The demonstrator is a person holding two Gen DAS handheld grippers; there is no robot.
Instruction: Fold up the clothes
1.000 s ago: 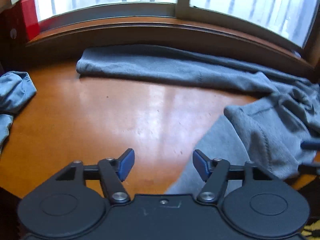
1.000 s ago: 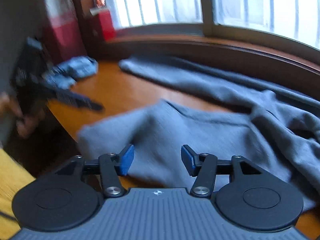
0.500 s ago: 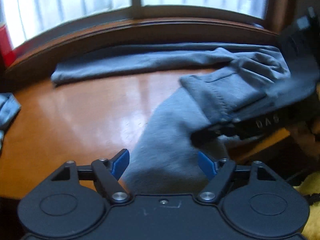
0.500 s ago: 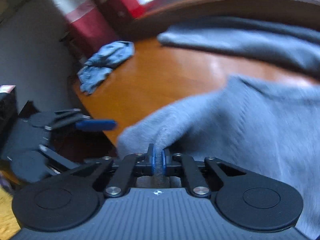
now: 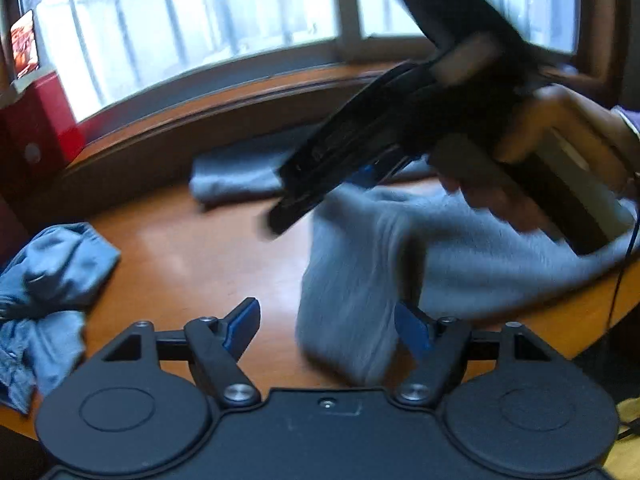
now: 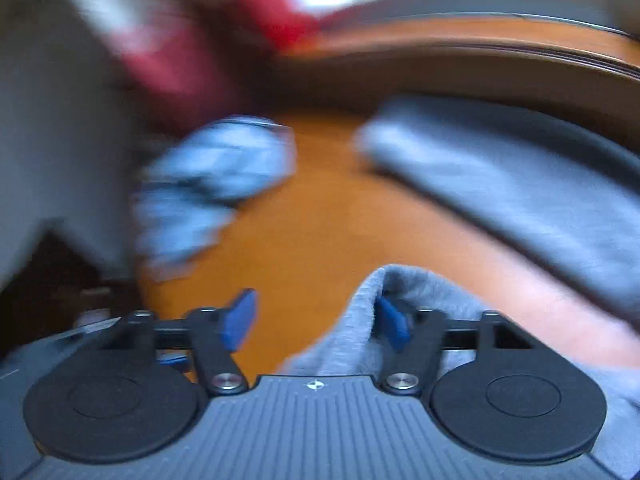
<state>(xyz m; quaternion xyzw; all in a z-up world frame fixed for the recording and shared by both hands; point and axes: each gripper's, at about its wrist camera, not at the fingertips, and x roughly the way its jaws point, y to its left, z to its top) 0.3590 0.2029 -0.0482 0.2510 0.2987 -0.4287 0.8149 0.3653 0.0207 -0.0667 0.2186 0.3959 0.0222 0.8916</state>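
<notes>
A grey garment (image 5: 460,256) lies on the wooden table (image 5: 200,260), one folded end reaching towards me and a long part (image 5: 236,176) stretched under the window sill. My left gripper (image 5: 328,324) is open just above that near fold, its pads clear of the cloth. A hand holds my right gripper (image 5: 372,172) across the upper right of the left wrist view, over the garment. In the blurred right wrist view, the right gripper (image 6: 316,322) has its jaws opening. The grey garment's edge (image 6: 352,320) hangs over its right finger, unpinched.
A crumpled blue garment (image 5: 52,272) sits at the table's left edge, also seen as the blue garment (image 6: 212,176). A red box (image 5: 36,120) stands at the left end of the window sill. The table's front edge curves away at the right.
Half a second ago the right gripper was shut on the grey garment's edge; now its jaws stand apart and it has swept left. The right gripper now crosses the left wrist view.
</notes>
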